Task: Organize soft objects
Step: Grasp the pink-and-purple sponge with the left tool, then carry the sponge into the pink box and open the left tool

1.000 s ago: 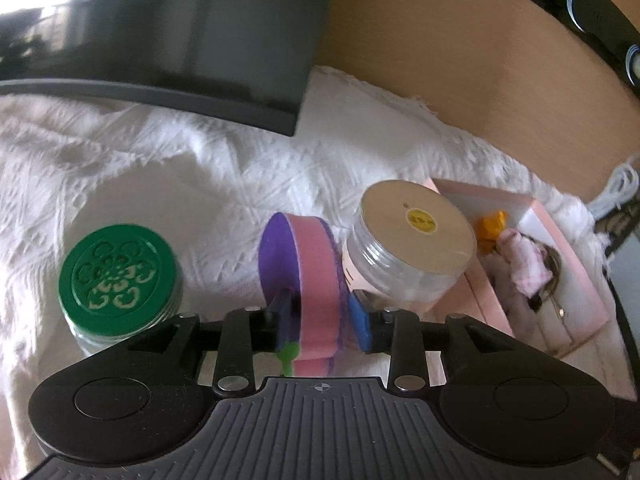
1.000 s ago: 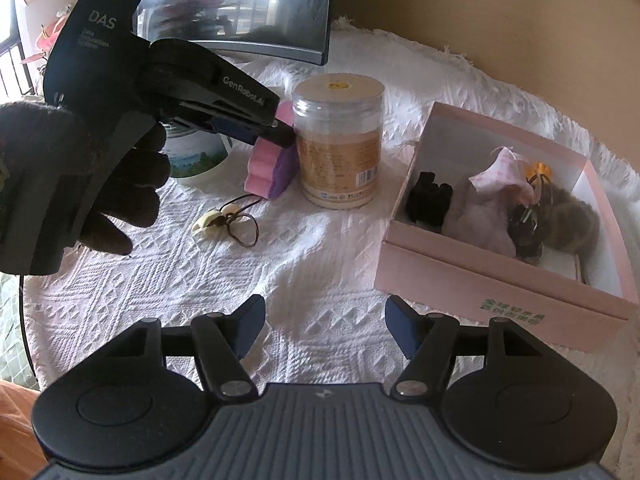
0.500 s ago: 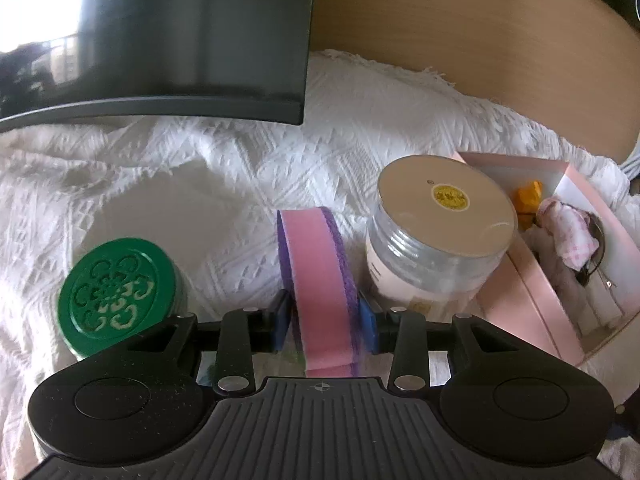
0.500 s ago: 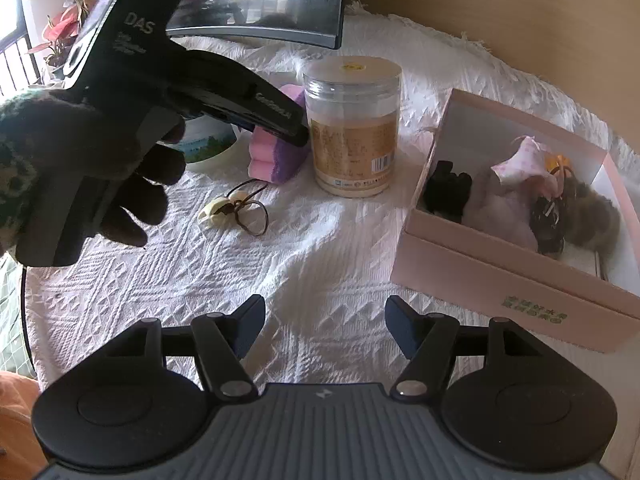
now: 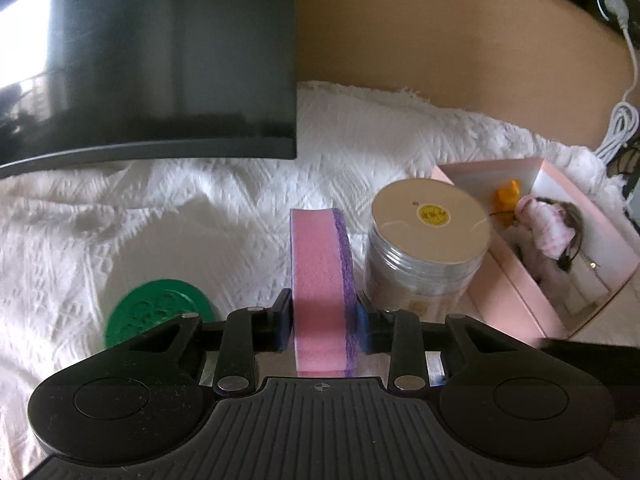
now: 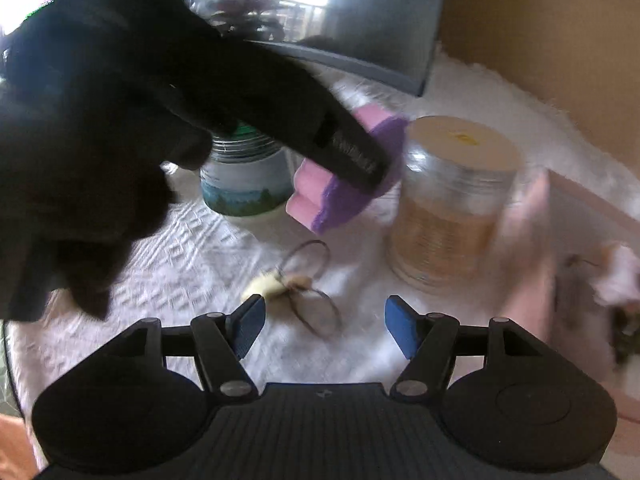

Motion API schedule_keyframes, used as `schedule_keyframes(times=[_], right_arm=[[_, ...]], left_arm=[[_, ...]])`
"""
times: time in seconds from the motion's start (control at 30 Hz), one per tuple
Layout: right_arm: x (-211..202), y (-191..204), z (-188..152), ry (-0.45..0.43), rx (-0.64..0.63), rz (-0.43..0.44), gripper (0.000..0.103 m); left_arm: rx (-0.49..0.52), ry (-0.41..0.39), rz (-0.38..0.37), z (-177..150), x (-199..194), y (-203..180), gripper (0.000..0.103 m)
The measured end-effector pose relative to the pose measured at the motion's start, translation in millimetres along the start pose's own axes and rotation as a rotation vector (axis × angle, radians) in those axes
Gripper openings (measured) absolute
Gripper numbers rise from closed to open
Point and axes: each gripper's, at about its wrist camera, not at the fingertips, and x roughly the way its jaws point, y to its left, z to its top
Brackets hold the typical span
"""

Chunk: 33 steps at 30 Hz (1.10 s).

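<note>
The pink box (image 5: 516, 276) at the right of the left wrist view stood open and held a pink cloth (image 5: 546, 228), something orange (image 5: 507, 197) and dark, fuzzy items too blurred to name. Beside it stood a clear jar (image 5: 430, 248) with a pale lid, its contents unclear. A green-lidded jar (image 5: 160, 312) sat at lower left; in the right wrist view it (image 6: 246, 184) showed a landscape label.

The left hand-held gripper (image 5: 322, 320) was clamped on the pink and purple sponge (image 5: 320, 276), held on edge. Half a second earlier the sponge sat low beside the clear jar; now it (image 6: 348, 172) hung clear of the cloth, level with the jar's upper half. The right hand-held gripper (image 6: 322, 330) was spread wide and empty, closer to the hair tie (image 6: 304, 288) than before.

A white textured cloth (image 5: 180, 216) covered the table, with a dark monitor (image 5: 152, 56) at upper left and a tan wall (image 5: 440, 32) behind.
</note>
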Motion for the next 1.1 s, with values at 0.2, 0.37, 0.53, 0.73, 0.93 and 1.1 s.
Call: schedule_keyframes(times=[0.2,0.37,0.53,0.73,0.93,1.1], right_arm=[[33,4,21,0.034,0.039,0.048,0.053],[23,6,33,0.045,0.032,0.033,0.002],[-3,-7,43,0.006,0.06,0.016,0.002],[-39,-16,50,-0.044,0.066,-0.003,0.002],[-62,-27,63,-0.096,0.091,-0.003,0.002],[-88,-46,75,-0.163,0.111,-0.029,0.002]], left_arm=[[-0.047,-0.007,-0.033,-1,-11,18,0.035],[-0.083,-0.022,-0.062,-2,-22,32,0.035],[-0.127,-0.057,-0.078,3,-34,44,0.035],[-0.149,-0.117,-0.095,15,-53,52,0.035],[-0.155,-0.145,-0.104,23,-61,52,0.035],[-0.16,-0.156,-0.133,32,-66,46,0.035]])
